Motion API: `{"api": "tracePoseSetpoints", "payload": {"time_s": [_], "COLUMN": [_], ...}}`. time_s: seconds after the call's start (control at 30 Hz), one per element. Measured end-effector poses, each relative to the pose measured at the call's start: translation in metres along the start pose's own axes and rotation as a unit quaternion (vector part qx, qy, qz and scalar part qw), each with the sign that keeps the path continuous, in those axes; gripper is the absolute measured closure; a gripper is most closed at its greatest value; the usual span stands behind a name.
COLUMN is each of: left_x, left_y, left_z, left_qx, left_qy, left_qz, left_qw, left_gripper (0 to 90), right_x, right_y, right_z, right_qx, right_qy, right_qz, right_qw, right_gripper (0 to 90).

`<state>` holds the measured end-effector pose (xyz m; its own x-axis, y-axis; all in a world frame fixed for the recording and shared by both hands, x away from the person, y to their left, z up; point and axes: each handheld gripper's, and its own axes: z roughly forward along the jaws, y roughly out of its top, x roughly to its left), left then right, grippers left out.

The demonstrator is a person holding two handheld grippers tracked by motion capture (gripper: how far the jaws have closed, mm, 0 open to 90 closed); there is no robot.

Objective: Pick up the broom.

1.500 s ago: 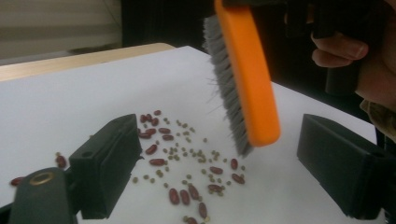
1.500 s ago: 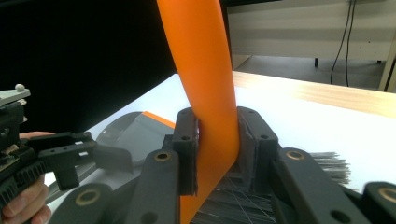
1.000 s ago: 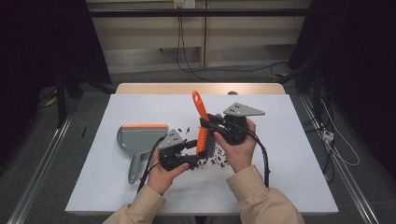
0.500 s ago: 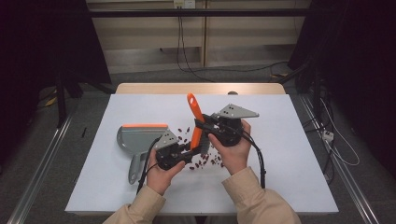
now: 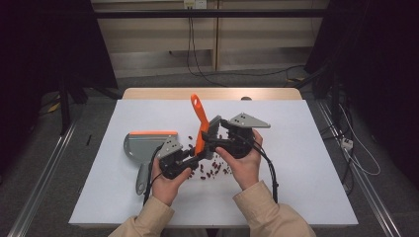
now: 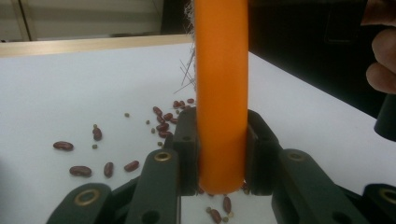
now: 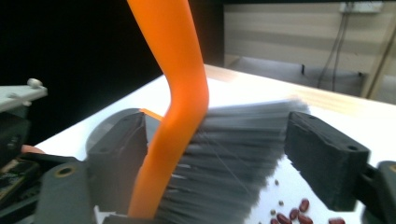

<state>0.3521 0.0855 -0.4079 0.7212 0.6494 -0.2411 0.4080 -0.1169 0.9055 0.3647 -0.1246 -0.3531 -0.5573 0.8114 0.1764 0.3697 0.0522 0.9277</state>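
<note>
White table carries a grey dustpan with an orange lip at left, well apart from nothing much else but scattered beans near the middle, just in front of both hands. Orange brush stands tilted upright over the beans, between the two tools. Left gripper is clamped on the brush handle low down; right gripper has just been opening, jaws apart with bristles and handle between them, no pad pressing.

Orange brush between both grippers
</note>
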Motion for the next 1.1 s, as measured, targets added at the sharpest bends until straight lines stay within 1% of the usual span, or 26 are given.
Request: {"api": "tracePoseSetpoints", "payload": {"time_s": [0.07,0.2,0.3,0.37,0.47,0.53,0.57,0.63,0.67,0.7,0.73,0.77,0.8,0.83,0.87,0.93,0.97,1.0,1.03,1.07,1.1], "left_x": [0.0,0.0,0.0,-0.001,-0.002,-0.004,-0.005,-0.008,-0.01,-0.012,-0.014,-0.017,-0.02,-0.022,-0.023,-0.024,-0.024,-0.023,-0.022,-0.022,-0.02], "left_y": [0.0,0.0,0.0,-0.001,-0.001,-0.001,-0.001,-0.001,-0.001,-0.001,0.0,0.001,0.001,0.001,0.0,0.0,0.0,-0.001,-0.001,-0.001,0.0], "left_z": [0.0,0.0,0.0,0.0,0.0,0.0,0.0,0.001,0.001,0.0,0.0,0.0,0.0,0.001,0.001,0.002,0.003,0.004,0.005,0.005,0.005], "left_qx": [-0.001,-0.003,-0.003,-0.003,-0.006,-0.005,-0.006,-0.009,-0.011,-0.014,-0.017,-0.019,-0.02,-0.02,-0.019,-0.017,-0.019,-0.018,-0.015,-0.015,-0.016], "left_qy": [0.003,0.008,0.012,0.016,0.019,0.024,0.027,0.029,0.032,0.032,0.033,0.038,0.04,0.039,0.041,0.047,0.051,0.052,0.047,0.047,0.044], "left_qz": [0.0,0.002,0.004,0.007,0.007,0.013,0.015,0.023,0.026,0.033,0.042,0.054,0.06,0.061,0.069,0.075,0.068,0.071,0.066,0.066,0.063], "left_qw": [1.0,1.0,0.9999,0.9999,0.9998,0.9996,0.9995,0.9993,0.9991,0.9988,0.9984,0.9977,0.9972,0.9971,0.9966,0.996,0.9962,0.996,0.9966,0.9966,0.9969], "left_gripper": [70.9,70.9,70.9,70.9,70.9,70.8,70.8,70.5,70.3,70.0,69.6,69.1,68.7,68.2,67.6,64.9,62.5,59.8,57.9,55.4,52.8], "right_x": [0.001,0.005,0.008,0.01,0.014,0.017,0.018,0.022,0.023,0.024,0.025,0.026,0.027,0.027,0.027,0.024,0.024,0.023,0.021,0.021,0.017], "right_y": [-0.001,-0.003,-0.005,-0.006,-0.009,-0.01,-0.011,-0.012,-0.012,-0.012,-0.012,-0.013,-0.013,-0.013,-0.013,-0.011,-0.011,-0.011,-0.011,-0.011,-0.01], "right_z": [0.001,0.003,0.006,0.009,0.014,0.017,0.019,0.023,0.024,0.025,0.027,0.028,0.028,0.028,0.027,0.025,0.024,0.024,0.023,0.023,0.022], "right_qx": [0.0,0.001,0.009,0.016,0.021,0.026,0.028,0.036,0.036,0.038,0.04,0.044,0.045,0.045,0.043,0.041,0.042,0.037,0.035,0.035,0.031], "right_qy": [0.003,0.002,-0.007,-0.022,-0.021,-0.026,-0.024,-0.037,-0.045,-0.056,-0.059,-0.062,-0.071,-0.073,-0.07,-0.056,-0.05,-0.042,-0.036,-0.036,-0.022], "right_qz": [0.01,0.014,0.017,0.019,0.026,0.028,0.032,0.037,0.042,0.044,0.052,0.053,0.051,0.057,0.068,0.093,0.107,0.117,0.126,0.126,0.14], "right_qw": [0.9999,0.9999,0.9998,0.9995,0.9992,0.9989,0.9988,0.998,0.9974,0.9967,0.9961,0.9957,0.9952,0.9946,0.9943,0.9932,0.9921,0.9916,0.9907,0.9907,0.9894], "right_gripper": [18.9,18.7,20.4,21.0,22.5,22.5,22.5,22.9,26.1,27.6,28.4,34.1,35.8,38.4,42.8,50.9,55.3,58.8,60.8,60.8,66.0]}}
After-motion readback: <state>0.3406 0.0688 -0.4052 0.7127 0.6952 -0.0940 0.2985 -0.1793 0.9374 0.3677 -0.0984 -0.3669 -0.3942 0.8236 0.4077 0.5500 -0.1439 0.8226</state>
